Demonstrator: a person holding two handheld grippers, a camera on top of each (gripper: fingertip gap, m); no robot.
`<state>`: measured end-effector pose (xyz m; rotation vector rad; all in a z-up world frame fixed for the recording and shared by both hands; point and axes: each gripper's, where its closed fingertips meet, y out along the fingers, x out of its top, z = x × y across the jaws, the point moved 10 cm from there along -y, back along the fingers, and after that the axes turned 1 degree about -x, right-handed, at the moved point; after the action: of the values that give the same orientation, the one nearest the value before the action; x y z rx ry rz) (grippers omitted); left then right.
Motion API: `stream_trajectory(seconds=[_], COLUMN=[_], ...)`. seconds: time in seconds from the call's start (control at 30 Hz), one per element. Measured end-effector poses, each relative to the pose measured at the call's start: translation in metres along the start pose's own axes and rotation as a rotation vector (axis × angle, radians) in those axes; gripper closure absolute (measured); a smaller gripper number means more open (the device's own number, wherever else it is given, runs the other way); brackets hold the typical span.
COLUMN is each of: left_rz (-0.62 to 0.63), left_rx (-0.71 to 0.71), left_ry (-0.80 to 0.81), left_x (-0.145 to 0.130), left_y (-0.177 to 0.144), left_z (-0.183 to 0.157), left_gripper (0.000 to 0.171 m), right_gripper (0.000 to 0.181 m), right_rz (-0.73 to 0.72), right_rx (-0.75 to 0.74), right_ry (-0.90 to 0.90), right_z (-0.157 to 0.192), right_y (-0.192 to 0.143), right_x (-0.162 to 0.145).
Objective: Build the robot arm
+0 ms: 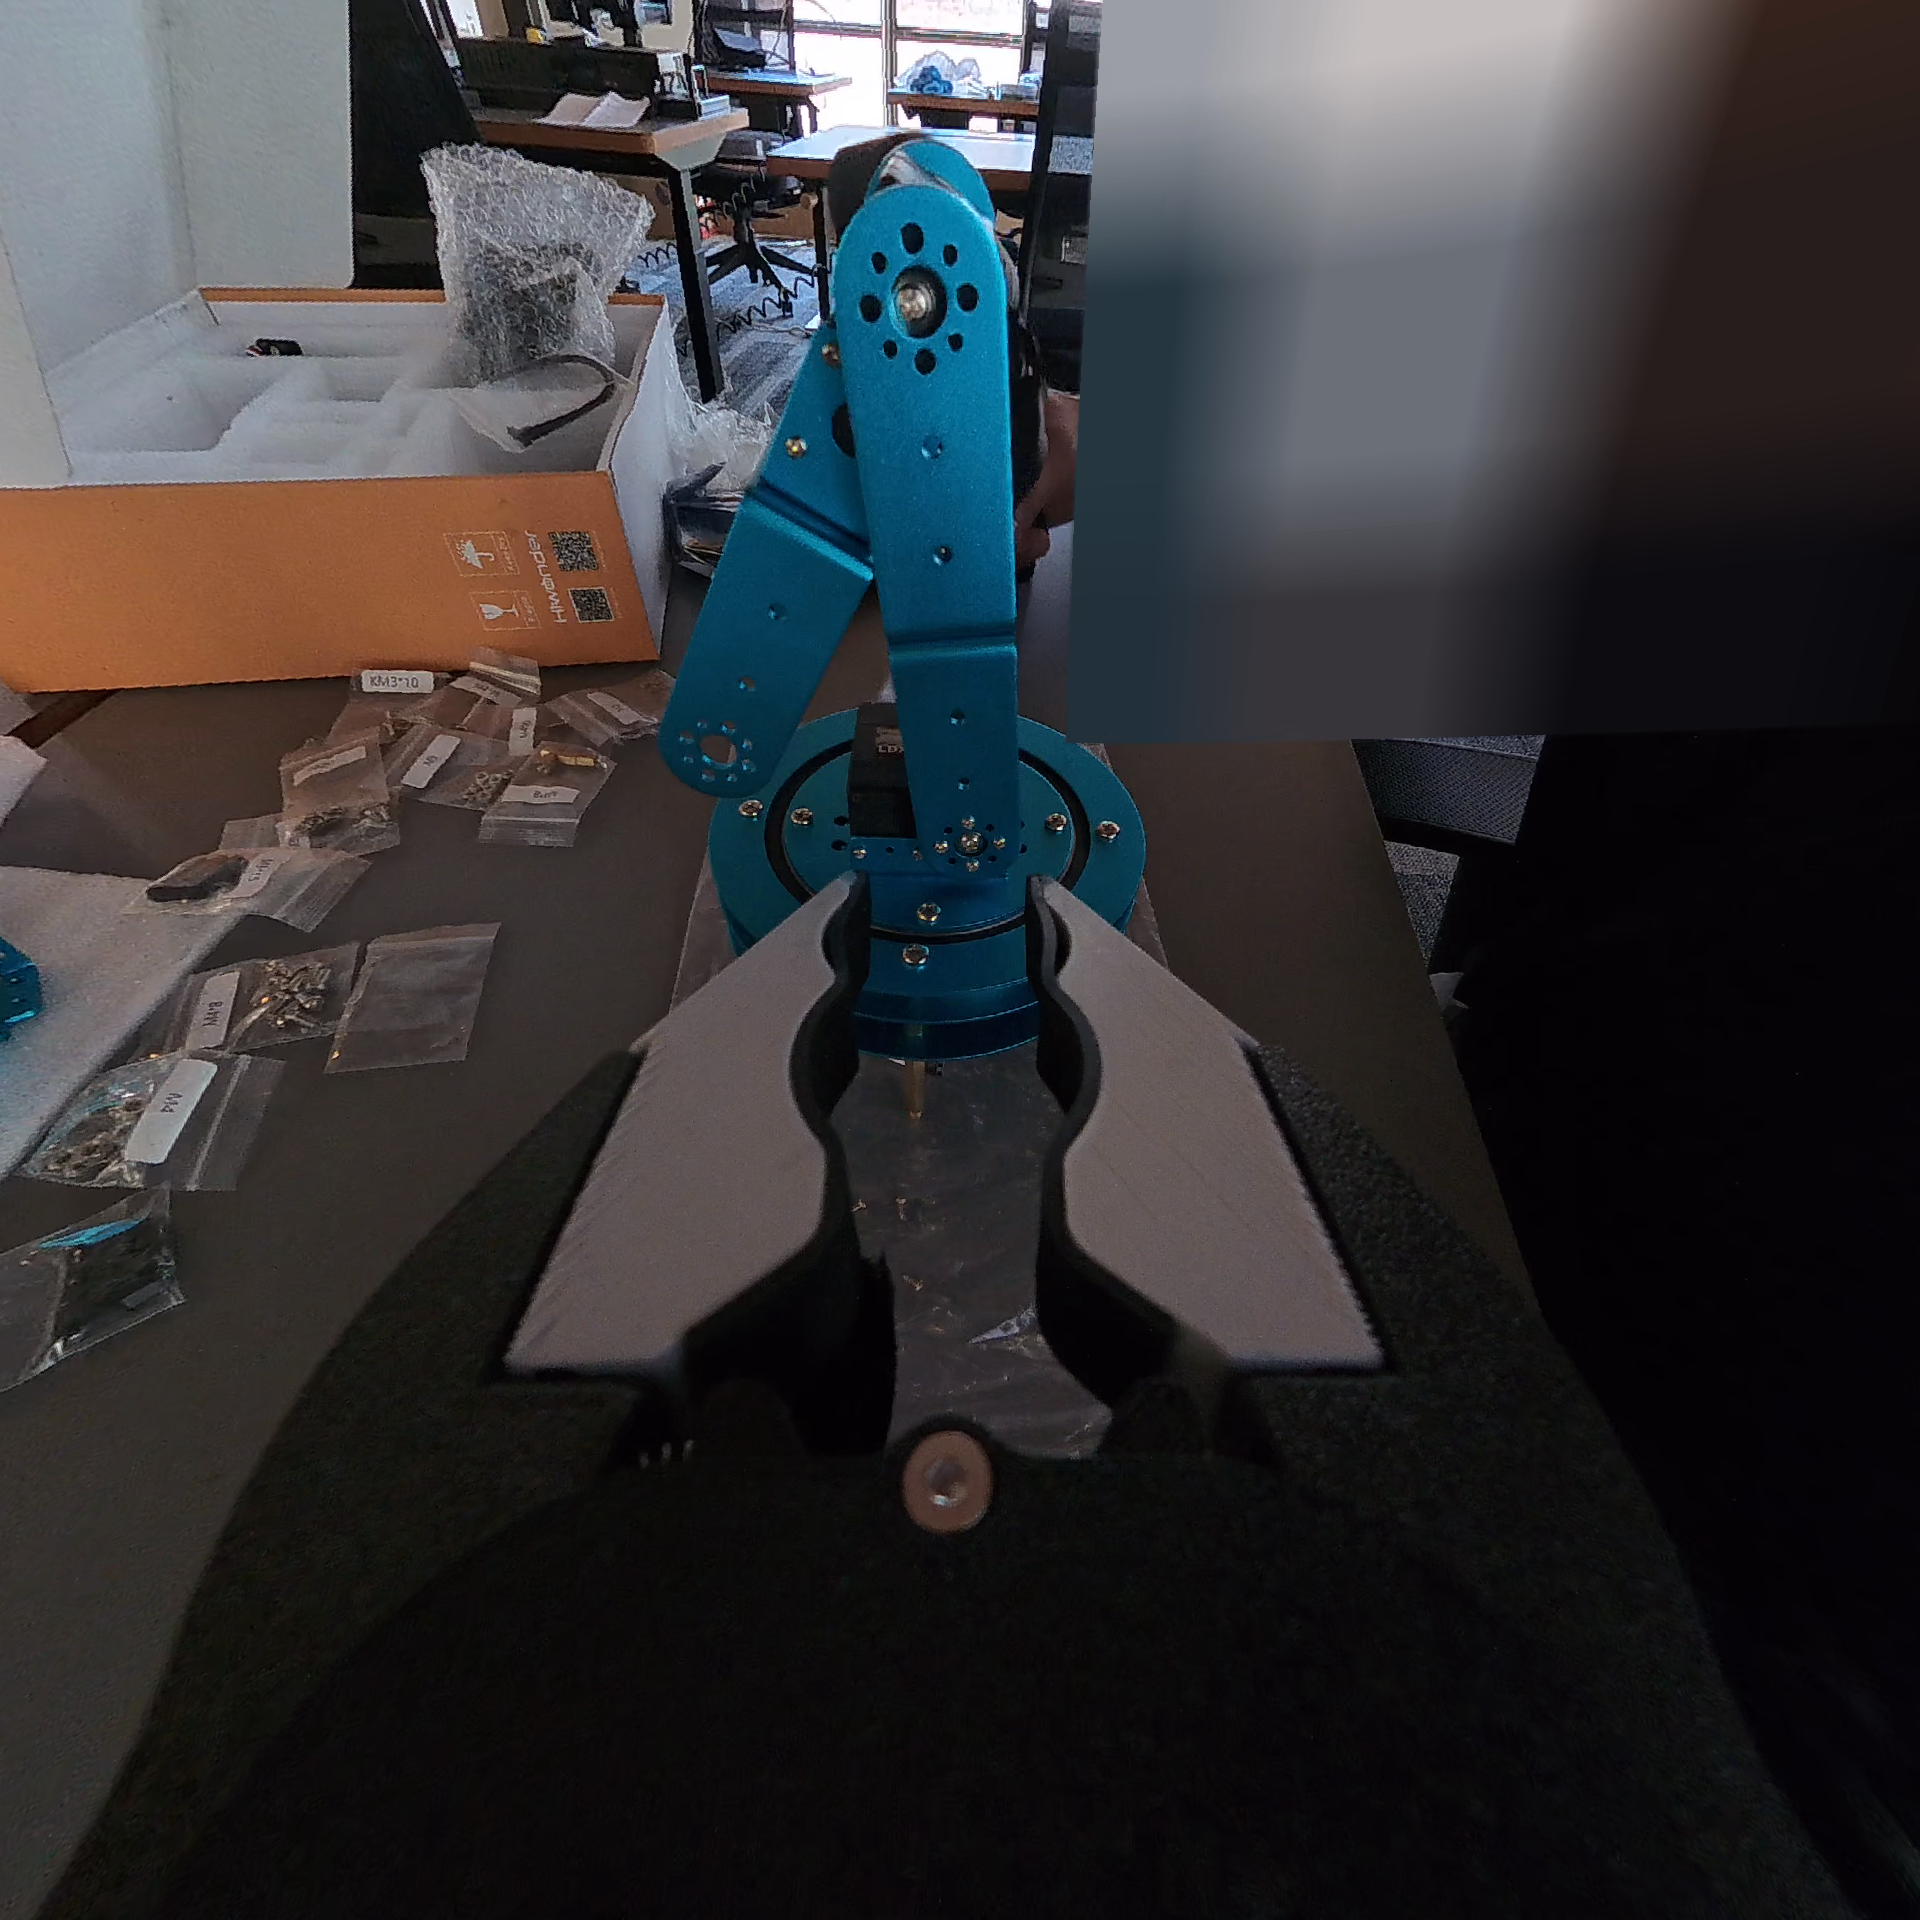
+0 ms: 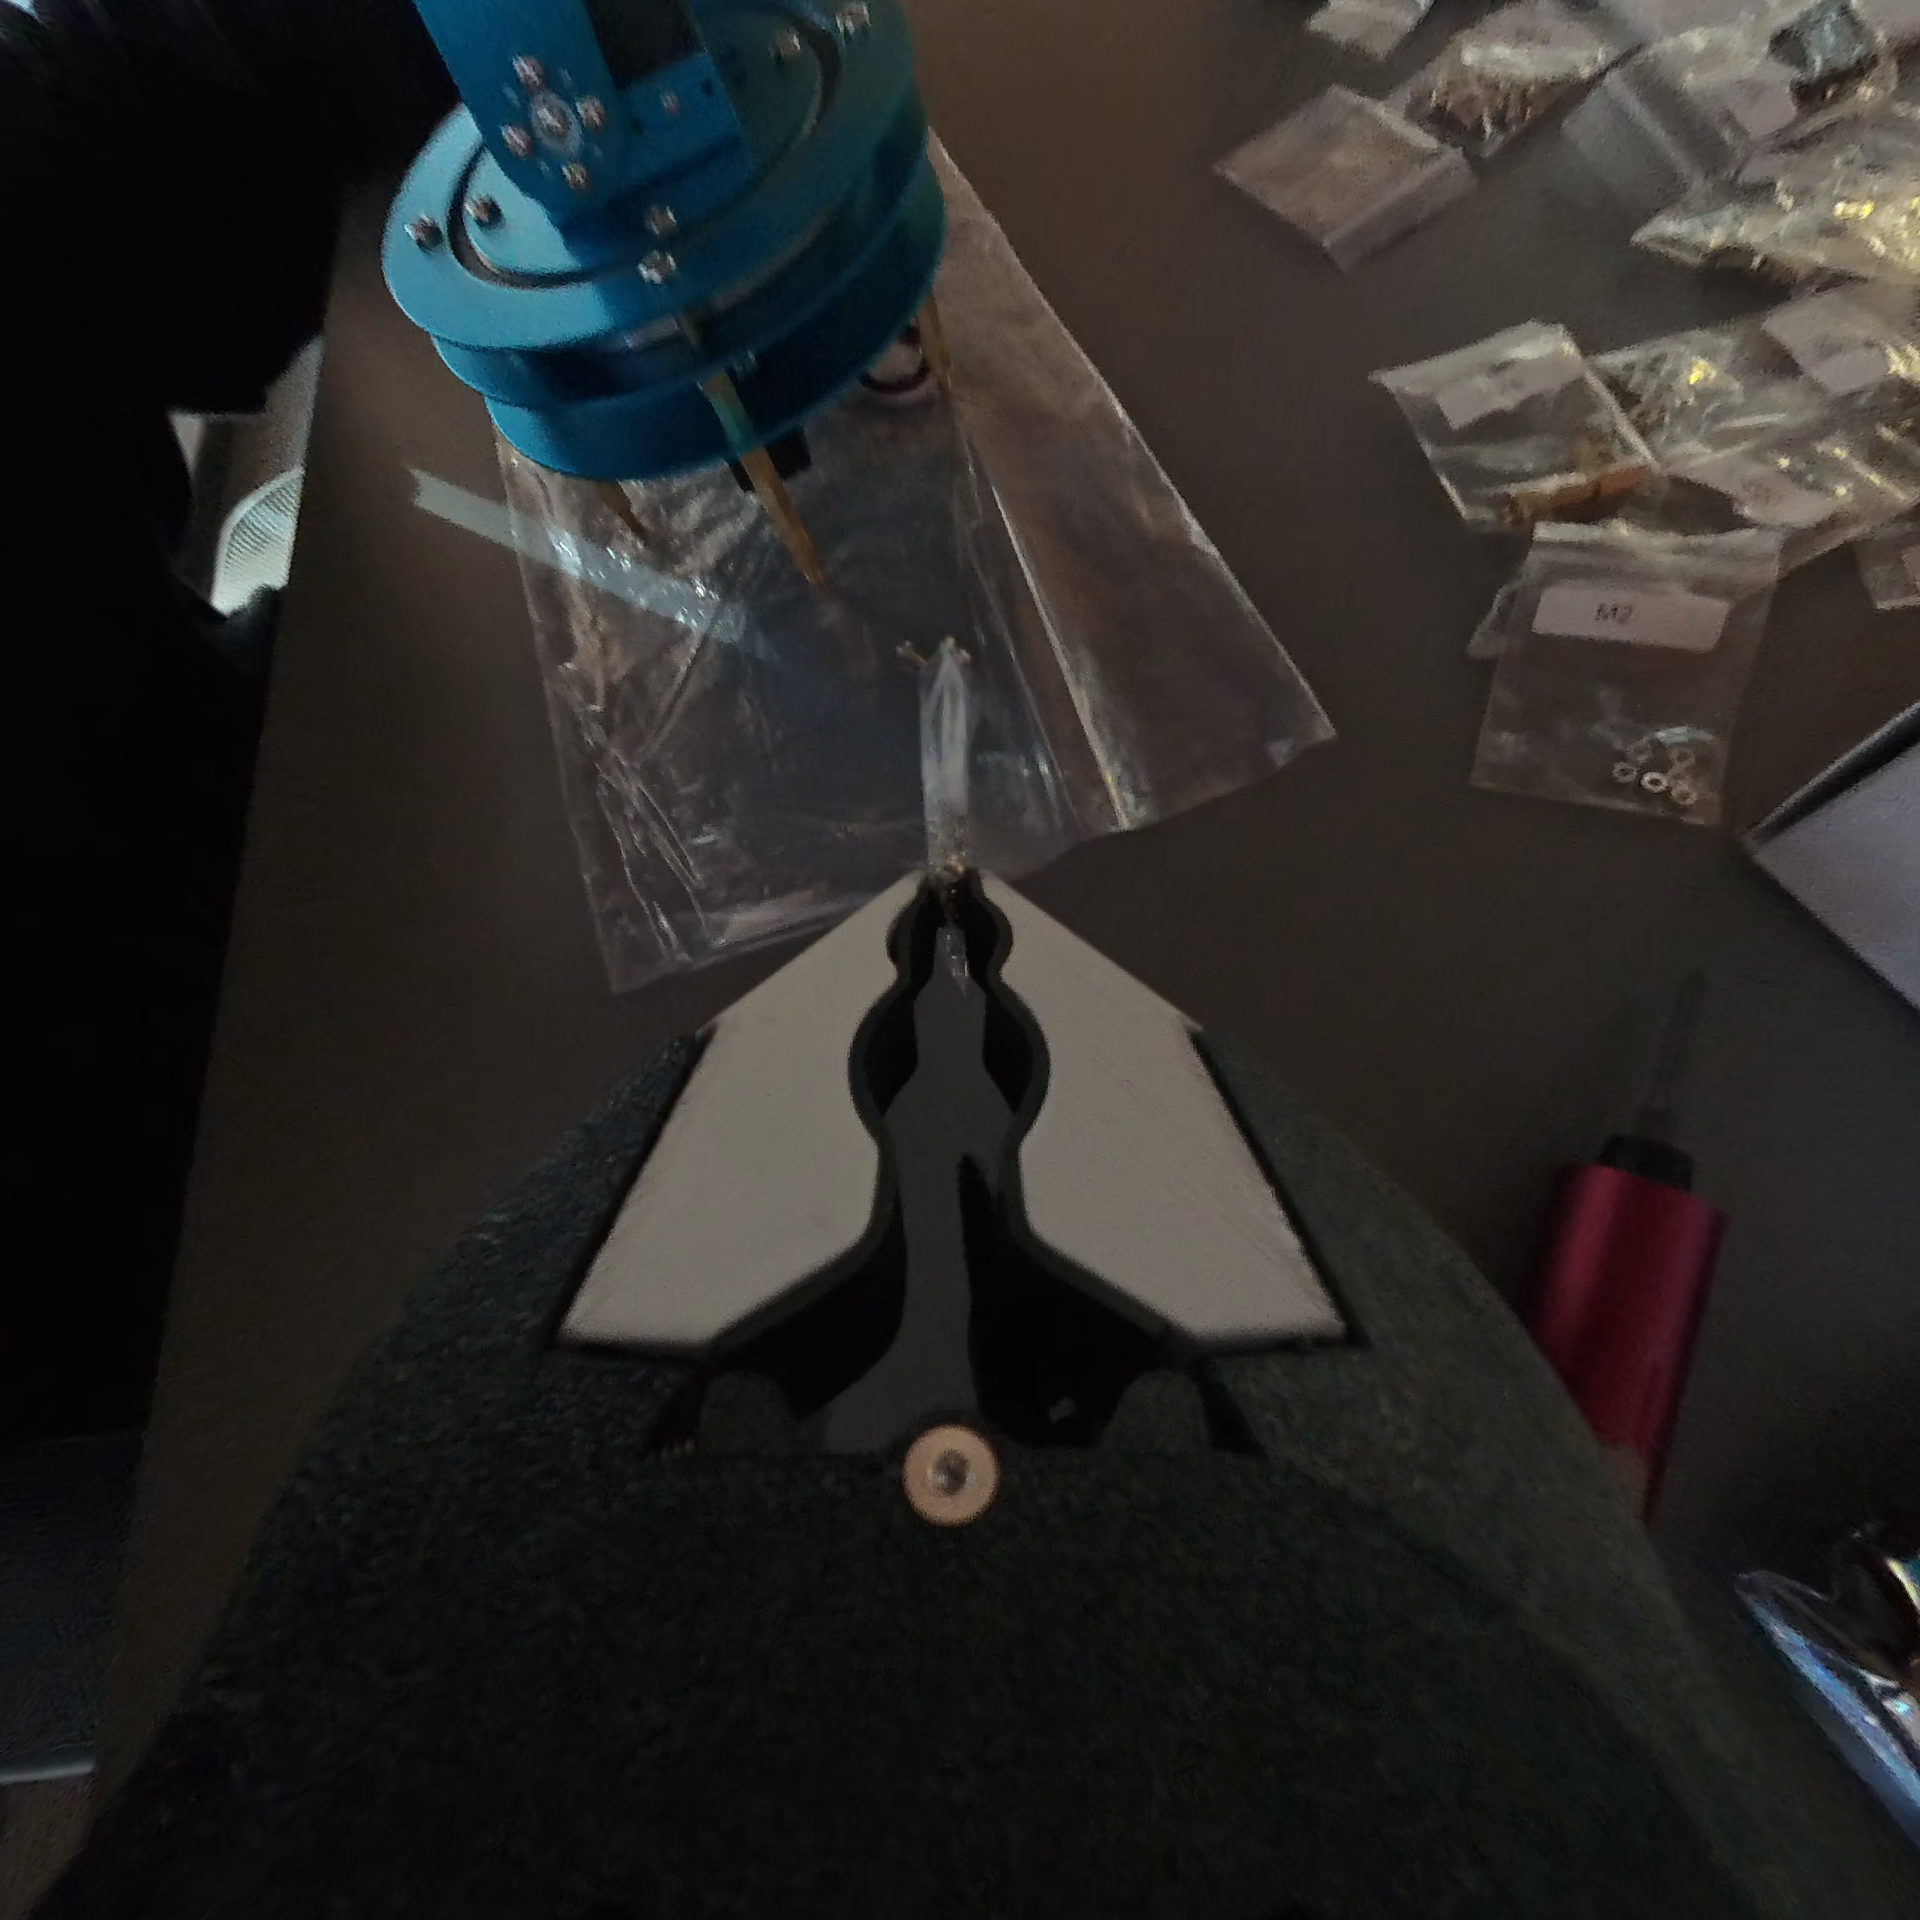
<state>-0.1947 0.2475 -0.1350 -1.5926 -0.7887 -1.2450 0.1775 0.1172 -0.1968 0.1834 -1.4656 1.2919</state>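
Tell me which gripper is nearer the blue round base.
Left. The left gripper is open with its fingertips on either side of the blue round base. The right gripper sits apart from the base, shut on a small clear bag over the plastic sheet.

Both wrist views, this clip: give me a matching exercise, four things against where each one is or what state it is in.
Things:
1. left tool
2. right tool
3. red screwdriver
4. orange box

Descriptions:
A. lies on the table right of the clear sheet
B. fingers either side of the blue round base
C. open, white foam inside
D. shut on a small clear bag

Pairs: 1-B, 2-D, 3-A, 4-C
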Motion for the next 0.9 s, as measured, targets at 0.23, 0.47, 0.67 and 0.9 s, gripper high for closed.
stream_trajectory(seconds=[0.23, 0.47, 0.67, 0.9], left_rz=[0.001, 0.004, 0.003, 0.001], left_rx=[0.003, 0.004, 0.002, 0.005], left_ry=[0.002, 0.005, 0.009, 0.010], left_x=[-0.0005, -0.0013, -0.0016, -0.0016], left_y=[-0.0002, -0.0002, -0.0008, -0.0015], left_z=[0.0004, 0.0004, -0.0002, 0.0001], left_gripper=[0.143, 0.143, 0.143, 0.143], right_gripper=[0.178, 0.177, 0.177, 0.178], right_rz=[-0.007, 0.019, -0.001, -0.079], right_rx=[-0.025, -0.014, -0.011, 0.028], right_ry=[-0.002, 0.000, 0.002, 0.042], right_z=[-0.0016, -0.0018, -0.0011, -0.0040], right_y=[-0.0025, 0.0000, 0.0011, -0.0050], right_x=[0.0017, -0.0008, 0.0009, 0.0044])
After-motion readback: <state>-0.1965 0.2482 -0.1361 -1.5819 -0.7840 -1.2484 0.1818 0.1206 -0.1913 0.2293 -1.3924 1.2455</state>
